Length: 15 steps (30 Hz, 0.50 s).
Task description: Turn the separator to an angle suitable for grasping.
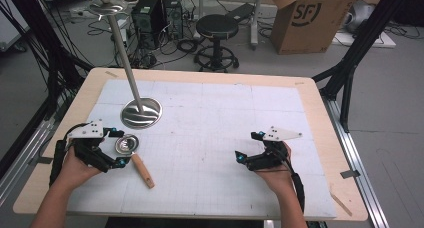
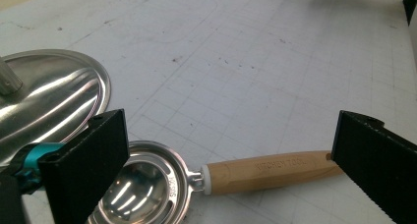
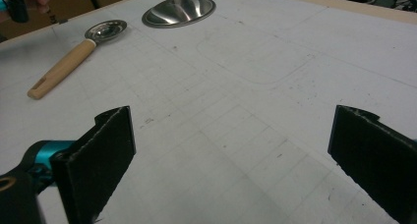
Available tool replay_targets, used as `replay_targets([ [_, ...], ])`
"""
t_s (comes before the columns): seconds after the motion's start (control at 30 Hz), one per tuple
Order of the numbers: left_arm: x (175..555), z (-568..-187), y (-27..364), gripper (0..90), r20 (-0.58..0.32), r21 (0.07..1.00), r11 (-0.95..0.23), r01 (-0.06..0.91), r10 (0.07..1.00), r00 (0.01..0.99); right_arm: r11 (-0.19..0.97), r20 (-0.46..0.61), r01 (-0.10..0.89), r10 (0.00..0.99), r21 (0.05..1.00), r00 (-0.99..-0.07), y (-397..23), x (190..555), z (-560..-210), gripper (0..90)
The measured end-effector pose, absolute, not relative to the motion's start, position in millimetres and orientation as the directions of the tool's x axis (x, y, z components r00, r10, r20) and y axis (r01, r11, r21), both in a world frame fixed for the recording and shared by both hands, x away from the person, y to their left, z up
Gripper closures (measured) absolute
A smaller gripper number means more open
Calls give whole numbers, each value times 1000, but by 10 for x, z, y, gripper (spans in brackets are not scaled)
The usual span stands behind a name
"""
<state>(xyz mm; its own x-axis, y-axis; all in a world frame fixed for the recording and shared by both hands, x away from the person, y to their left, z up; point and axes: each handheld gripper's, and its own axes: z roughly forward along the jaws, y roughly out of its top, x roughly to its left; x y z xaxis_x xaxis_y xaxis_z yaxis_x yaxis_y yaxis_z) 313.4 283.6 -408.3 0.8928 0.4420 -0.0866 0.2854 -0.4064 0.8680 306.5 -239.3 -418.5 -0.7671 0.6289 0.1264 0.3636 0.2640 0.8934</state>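
Table (image 1: 210, 78): one, wooden-edged, covered by one white gridded mat (image 1: 215, 138)
Stand (image 1: 141, 112): one steel stand, round base on the mat, one upright pole (image 1: 122, 43); just ahead of the left gripper
Grippers: two, one in each hand
Left gripper (image 1: 116, 148): jaws spread wide, pinching nothing; one lies over the scoop's bowl, the other at the handle's end
Right gripper (image 1: 247, 147): jaws spread wide over bare mat, well apart from the scoop
Scoop (image 1: 131, 152): one, round steel bowl (image 2: 142, 184) holding nothing, wooden handle (image 2: 270, 172); it lies flat on the mat between the left gripper's jaws
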Motion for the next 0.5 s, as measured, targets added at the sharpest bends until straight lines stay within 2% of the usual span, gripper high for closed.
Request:
replay_targets([
  [0.37,3083,-4081,2801,17,-74,862,-431,269,417,906,280,124,370,626,886,-770,-2366,3067,-4202,25],
  [0.43,3060,-4074,2816,88,-75,859,-444,256,386,920,279,125,373,630,885,-767,-2365,3078,-4207,25],
  [0.5,3044,-4073,2840,292,-80,855,-461,238,337,938,280,125,378,634,882,-763,-2364,3097,-4220,25],
])
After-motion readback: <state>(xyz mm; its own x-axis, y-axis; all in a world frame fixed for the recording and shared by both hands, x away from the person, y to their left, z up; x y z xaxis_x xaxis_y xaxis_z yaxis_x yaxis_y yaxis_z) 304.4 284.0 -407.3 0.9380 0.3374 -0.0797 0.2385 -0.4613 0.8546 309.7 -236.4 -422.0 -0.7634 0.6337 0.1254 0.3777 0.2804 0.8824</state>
